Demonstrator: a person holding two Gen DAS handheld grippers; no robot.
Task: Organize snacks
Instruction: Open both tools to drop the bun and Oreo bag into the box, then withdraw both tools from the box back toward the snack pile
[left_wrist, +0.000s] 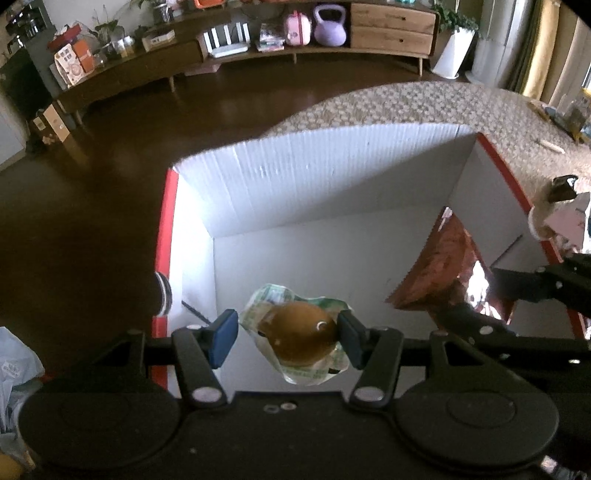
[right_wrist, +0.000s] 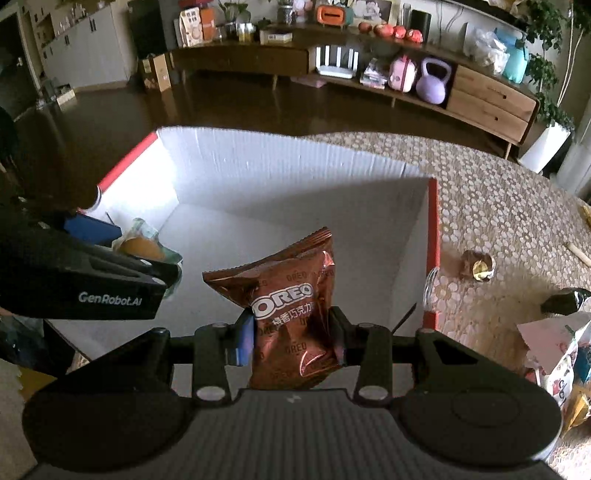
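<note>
Left wrist view: the left gripper (left_wrist: 288, 338) hangs over a white box (left_wrist: 314, 177) with red edges, its blue pads (left_wrist: 223, 332) flanking a wrapped brown bun (left_wrist: 301, 336); only one pad clearly touches the wrapper, so a firm clamp cannot be confirmed. Alongside, the right gripper (right_wrist: 291, 336) is clamped on a brown Oreo packet (right_wrist: 291, 306), held upright above the same box, apparently for lowering inside. A small wrapped snack (right_wrist: 477, 270) waits on the patterned tabletop (right_wrist: 498, 206) beside the box. The box floor under both snacks is hidden, and torn packaging (right_wrist: 554, 350) at right is cut off.
</note>
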